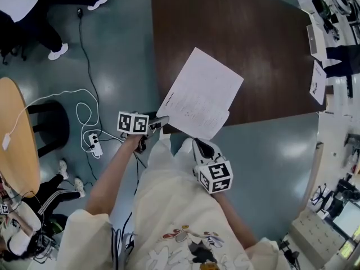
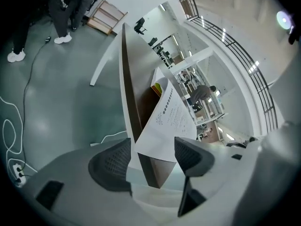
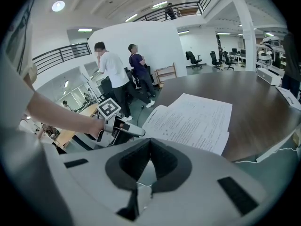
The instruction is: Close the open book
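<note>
The open book [image 1: 201,93] lies with white printed pages up at the near edge of the dark brown table [image 1: 247,32], its near corner past the edge. My left gripper [image 1: 160,121] sits at the book's left near corner, jaws open. In the left gripper view the book [image 2: 169,121] and the table edge show between the two dark pads [image 2: 111,164], not touching them. My right gripper [image 1: 203,148] hangs just below the book's near edge, jaws shut and empty. The right gripper view shows the book [image 3: 195,119] ahead and the left gripper [image 3: 123,129] at its left.
White cables and a power strip [image 1: 95,145] lie on the floor at the left, next to a black stool [image 1: 52,124] and a round wooden table [image 1: 16,139]. Loose papers [image 1: 318,82] sit at the table's far right. Two people [image 3: 113,74] stand beyond the table.
</note>
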Demonstrator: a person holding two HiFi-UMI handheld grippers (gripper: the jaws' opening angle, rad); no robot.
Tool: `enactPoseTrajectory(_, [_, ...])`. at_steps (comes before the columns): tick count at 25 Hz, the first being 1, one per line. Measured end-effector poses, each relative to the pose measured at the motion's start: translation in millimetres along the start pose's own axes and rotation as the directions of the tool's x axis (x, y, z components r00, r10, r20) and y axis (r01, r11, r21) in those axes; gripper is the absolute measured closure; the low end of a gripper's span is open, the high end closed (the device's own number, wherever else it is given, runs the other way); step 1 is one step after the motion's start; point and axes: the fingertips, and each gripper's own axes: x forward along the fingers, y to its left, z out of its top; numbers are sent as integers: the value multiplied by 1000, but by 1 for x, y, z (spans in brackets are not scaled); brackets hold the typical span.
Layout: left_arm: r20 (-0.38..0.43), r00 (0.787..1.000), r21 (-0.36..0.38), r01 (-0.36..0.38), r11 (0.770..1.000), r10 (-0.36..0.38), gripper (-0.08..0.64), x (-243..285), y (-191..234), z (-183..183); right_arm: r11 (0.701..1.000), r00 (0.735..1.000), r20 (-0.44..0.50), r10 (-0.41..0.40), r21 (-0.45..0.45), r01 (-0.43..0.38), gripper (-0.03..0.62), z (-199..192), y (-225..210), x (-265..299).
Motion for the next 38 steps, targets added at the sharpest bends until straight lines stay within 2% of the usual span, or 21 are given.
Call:
enactPoseTrajectory(2, [-10, 1000, 12, 6, 1000, -6, 269, 1, -2, -1, 1000, 1000, -1, -3, 5, 3, 588, -1, -1, 0])
enactPoseTrajectory(5, [-14, 1000, 35, -18, 999, 18, 318, -1, -2, -2, 1000, 1000, 1, -11, 11, 11, 586, -3, -3, 0])
enactPoseTrajectory(10, [27, 998, 40, -66, 997, 65, 444, -14, 0, -2, 999, 1000, 10, -24, 25, 24, 586, -5, -5, -5])
enactPoseTrajectory(15, [70, 996, 8, -50, 999, 50, 542, -25, -6, -2, 999, 999, 21, -25, 30, 25, 586, -5, -5, -9])
enactPoseTrajectory(19, [116, 993, -16, 5, 1000, -3, 552, -33, -22, 3, 999, 999, 37, -27, 29, 26, 587, -4, -5, -14])
enactPoseTrajectory(24, [139, 990, 32, -6, 999, 1, 552, -42, -41, 16, 999, 998, 56, -29, 22, 28, 588, 0, -3, -19])
enactPoseTrajectory(31, [210, 975, 62, 56, 997, -68, 551, -48, -78, 56, 999, 995, 89, -35, -6, 36, 586, 9, 2, -23])
enactPoseTrajectory(38, [225, 970, 114, 73, 991, -98, 534, -26, -100, 95, 998, 992, 109, -69, 15, 68, 586, 14, -7, -28])
